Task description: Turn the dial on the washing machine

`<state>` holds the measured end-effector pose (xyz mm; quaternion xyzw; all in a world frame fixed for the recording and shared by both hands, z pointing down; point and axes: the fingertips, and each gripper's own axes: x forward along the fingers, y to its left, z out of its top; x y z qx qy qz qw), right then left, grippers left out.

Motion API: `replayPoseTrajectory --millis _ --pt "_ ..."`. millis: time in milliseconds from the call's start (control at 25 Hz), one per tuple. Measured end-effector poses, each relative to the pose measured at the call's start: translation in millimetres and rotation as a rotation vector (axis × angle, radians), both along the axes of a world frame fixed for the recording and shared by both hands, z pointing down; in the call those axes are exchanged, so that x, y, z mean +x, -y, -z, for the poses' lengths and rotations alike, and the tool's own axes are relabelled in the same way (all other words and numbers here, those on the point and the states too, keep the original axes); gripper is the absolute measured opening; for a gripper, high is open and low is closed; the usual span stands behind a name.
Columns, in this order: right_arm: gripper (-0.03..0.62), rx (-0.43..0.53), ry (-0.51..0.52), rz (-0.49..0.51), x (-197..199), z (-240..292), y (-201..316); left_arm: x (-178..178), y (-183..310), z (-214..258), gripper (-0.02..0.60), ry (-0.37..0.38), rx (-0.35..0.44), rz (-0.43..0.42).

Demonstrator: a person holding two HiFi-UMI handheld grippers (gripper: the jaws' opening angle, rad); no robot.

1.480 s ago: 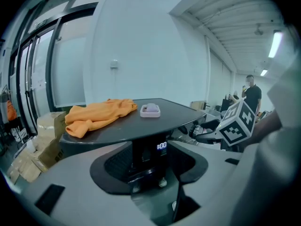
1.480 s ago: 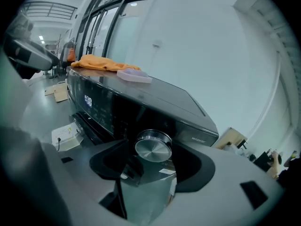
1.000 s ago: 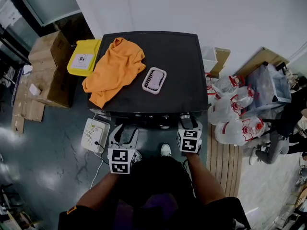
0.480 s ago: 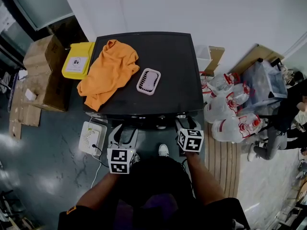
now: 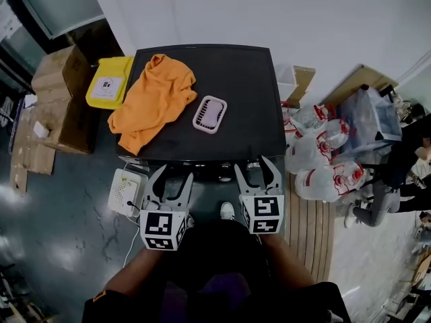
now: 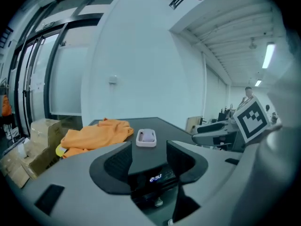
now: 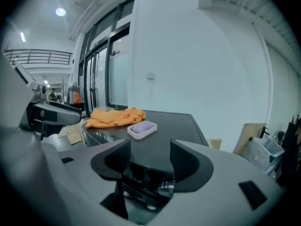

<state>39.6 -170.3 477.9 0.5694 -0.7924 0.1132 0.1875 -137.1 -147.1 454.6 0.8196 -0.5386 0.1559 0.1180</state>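
Note:
The black-topped washing machine (image 5: 242, 86) stands in front of me, its control panel along the near edge. In the right gripper view a silvery dial (image 7: 166, 188) shows on that panel, low and just beyond the right jaw. The left gripper view shows a lit display (image 6: 155, 177) on the panel. My left gripper (image 5: 174, 175) and right gripper (image 5: 254, 165) hover side by side just short of the panel. Both are open with nothing between the jaws and touch nothing.
An orange cloth (image 5: 151, 99) and a pink soap dish (image 5: 209, 114) lie on the machine's top. Left of it are a yellow box (image 5: 108, 83) and cardboard boxes (image 5: 60, 73). A white device (image 5: 126, 190) sits on the floor; plastic bags (image 5: 323, 167) pile up at the right.
The right gripper has drawn back from the panel toward me, so its spread jaws now show in full. The left gripper has also eased back a little.

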Motion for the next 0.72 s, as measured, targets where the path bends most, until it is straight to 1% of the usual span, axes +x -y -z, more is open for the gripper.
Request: replayPoseTrajectory --millis 240,360,400,480,560,640,720 --pt "0.278 0.119 0.015 0.047 -19.0 62.2 -9.5 2.9 -8.1 47.8 0.222 0.006 0.066 -0.007" --pt "0.271 0.161 0.034 0.077 -28.5 85.7 -16.8 3.0 -13.8 65.0 0.212 -0.014 0.087 0.003" --pt "0.258 0.170 0.040 0.089 -31.8 91.5 -20.5 3.2 -16.4 70.0 0.193 -0.023 0.093 0.005" --pt "0.219 0.177 0.038 0.119 -39.1 100.4 -29.0 3.4 -22.1 79.1 0.112 -0.035 0.106 0.003" --pt "0.183 0.178 0.027 0.151 -46.2 107.2 -37.2 3.7 -27.6 85.6 0.056 -0.029 0.116 -0.002" --pt "0.133 0.185 0.026 0.169 -50.7 113.9 -44.1 6.0 -32.9 89.8 0.027 -0.009 0.124 -0.015" --pt "0.070 0.195 0.038 0.183 -55.0 121.1 -49.7 9.9 -37.7 91.6 0.014 0.022 0.129 -0.036"
